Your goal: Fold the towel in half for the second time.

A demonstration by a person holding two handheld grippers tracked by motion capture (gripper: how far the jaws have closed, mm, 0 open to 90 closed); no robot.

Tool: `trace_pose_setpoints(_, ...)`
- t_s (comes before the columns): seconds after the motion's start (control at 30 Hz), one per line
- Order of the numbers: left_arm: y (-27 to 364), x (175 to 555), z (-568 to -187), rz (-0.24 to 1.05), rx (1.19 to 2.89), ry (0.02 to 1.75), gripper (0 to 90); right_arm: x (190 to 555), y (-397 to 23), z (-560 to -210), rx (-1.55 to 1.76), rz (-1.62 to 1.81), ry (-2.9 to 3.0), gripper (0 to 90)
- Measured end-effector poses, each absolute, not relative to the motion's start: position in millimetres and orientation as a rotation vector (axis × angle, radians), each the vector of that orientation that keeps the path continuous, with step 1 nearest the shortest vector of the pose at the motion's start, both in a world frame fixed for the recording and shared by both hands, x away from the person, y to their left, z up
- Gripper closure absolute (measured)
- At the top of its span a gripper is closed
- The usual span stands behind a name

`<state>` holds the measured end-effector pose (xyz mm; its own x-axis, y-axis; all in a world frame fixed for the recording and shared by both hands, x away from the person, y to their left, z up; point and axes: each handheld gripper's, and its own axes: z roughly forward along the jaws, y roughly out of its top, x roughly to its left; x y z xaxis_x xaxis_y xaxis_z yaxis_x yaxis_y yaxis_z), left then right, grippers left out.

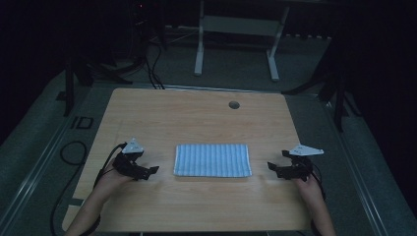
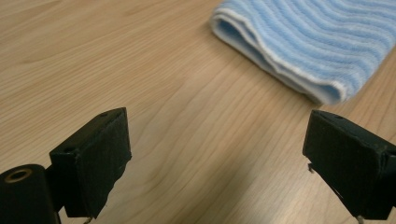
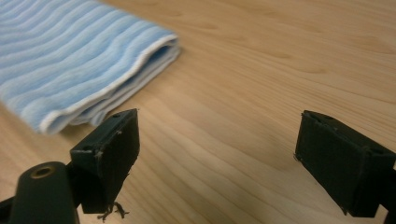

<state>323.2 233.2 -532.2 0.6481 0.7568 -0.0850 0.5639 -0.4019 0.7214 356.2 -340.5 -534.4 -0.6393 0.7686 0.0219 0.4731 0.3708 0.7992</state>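
Dark floor and a white metal frame (image 1: pixel 236 34) lie beyond a pale wooden table (image 1: pixel 196 118), which has a small round hole (image 1: pixel 234 104) near its far edge. On the table's near half lies a folded blue-and-white striped towel (image 1: pixel 212 160), flat, with its long axis running left to right. The left gripper (image 1: pixel 151 170) sits just off the towel's left end, and the right gripper (image 1: pixel 271 167) just off its right end, both pointing inward; the 2 look about equally near. In the left gripper view the towel (image 2: pixel 317 42) lies ahead and to the right, its layered folded end facing the jaws. In the right gripper view the towel (image 3: pixel 70 60) lies ahead and to the left. Both grippers stand wide open and hold nothing, with bare wood between their jaws.
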Motion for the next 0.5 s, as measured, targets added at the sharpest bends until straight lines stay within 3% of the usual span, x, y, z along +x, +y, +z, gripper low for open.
trace_pose_setpoints(0.5, 272, 298, -537, 0.441, 1.95, 1.128, 7.9, 327, -374, -531, 1.251, 1.157, 2.022, 13.2)
